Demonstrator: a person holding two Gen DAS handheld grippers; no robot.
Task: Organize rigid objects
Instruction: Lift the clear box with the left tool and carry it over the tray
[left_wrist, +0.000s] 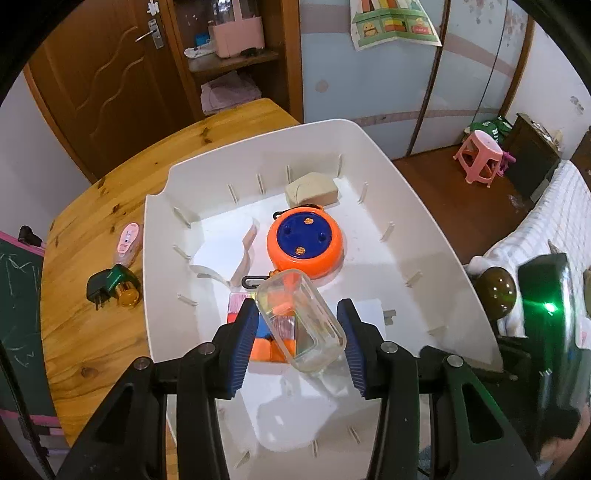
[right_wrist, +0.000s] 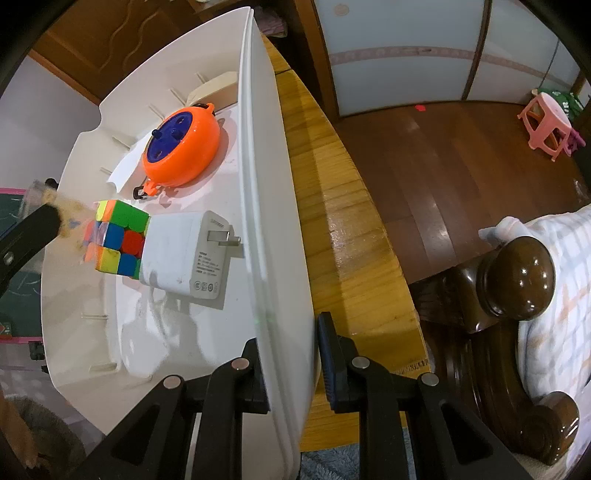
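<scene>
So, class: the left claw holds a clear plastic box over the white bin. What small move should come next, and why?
Probably lower the clear box onto bare floor of the white bin, clear of the colour cube below it, then open the left claw. The right claw already steadies the bin's wall.

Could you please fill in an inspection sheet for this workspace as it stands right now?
Surface: wooden table, white bin on it.
Job's things: clear plastic box in the left tool; orange reel, puzzle cube, white charger and beige block in the bin.
Clutter: green plug adapter and pink tube on the table.
Grippers: left tool shut on the box; right tool clamps the bin's wall.
Cables: nothing seen.
Surroundings: pink stool, door, bed.
</scene>
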